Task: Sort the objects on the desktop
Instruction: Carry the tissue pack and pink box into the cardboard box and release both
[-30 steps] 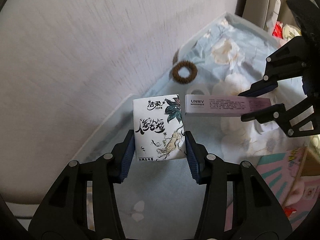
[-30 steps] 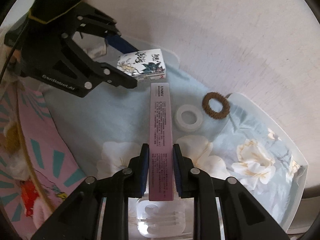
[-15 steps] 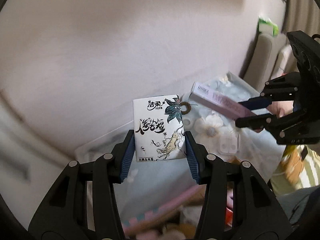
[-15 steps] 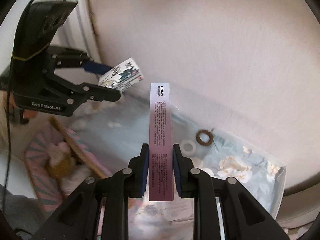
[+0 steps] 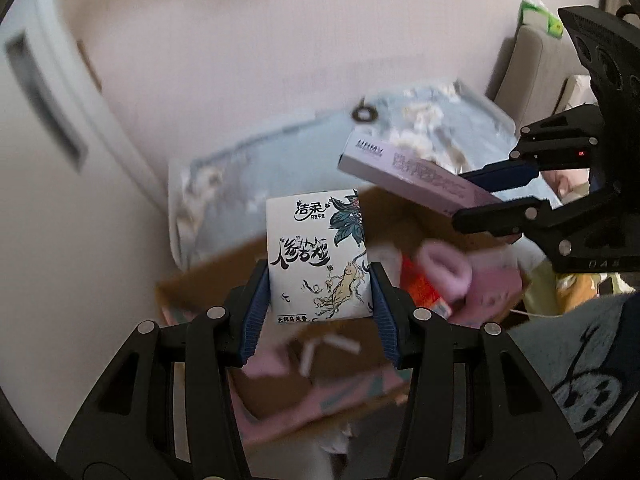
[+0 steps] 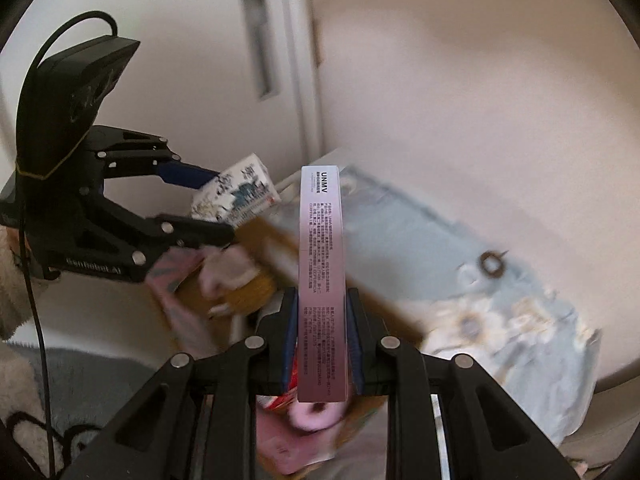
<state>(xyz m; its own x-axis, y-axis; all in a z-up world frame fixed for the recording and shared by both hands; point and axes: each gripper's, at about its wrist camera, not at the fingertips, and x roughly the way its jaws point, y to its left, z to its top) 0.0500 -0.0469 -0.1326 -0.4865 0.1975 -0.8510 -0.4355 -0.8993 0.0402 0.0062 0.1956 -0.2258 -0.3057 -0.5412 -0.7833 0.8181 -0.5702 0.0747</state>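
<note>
My left gripper (image 5: 318,300) is shut on a white tissue pack (image 5: 318,258) printed with ink drawings, held in the air over an open cardboard box (image 5: 224,276). My right gripper (image 6: 322,344) is shut on a long pink UNMV carton (image 6: 321,272), also held above the box (image 6: 280,248). In the left wrist view the carton (image 5: 412,176) sticks out of the right gripper (image 5: 492,192) at upper right. In the right wrist view the left gripper (image 6: 204,204) holds the pack (image 6: 236,196) at left.
The box holds pink rolls (image 5: 444,270), an orange packet (image 5: 420,284) and white sticks (image 5: 324,346). Behind it lies a table with a floral blue cloth (image 5: 280,152) and a brown ring (image 6: 493,265) on it. A wall and a white door (image 6: 264,48) stand behind.
Both grippers have lifted away from the floral cloth and swung over the cardboard box, each still holding its object. The table now lies farther back.
</note>
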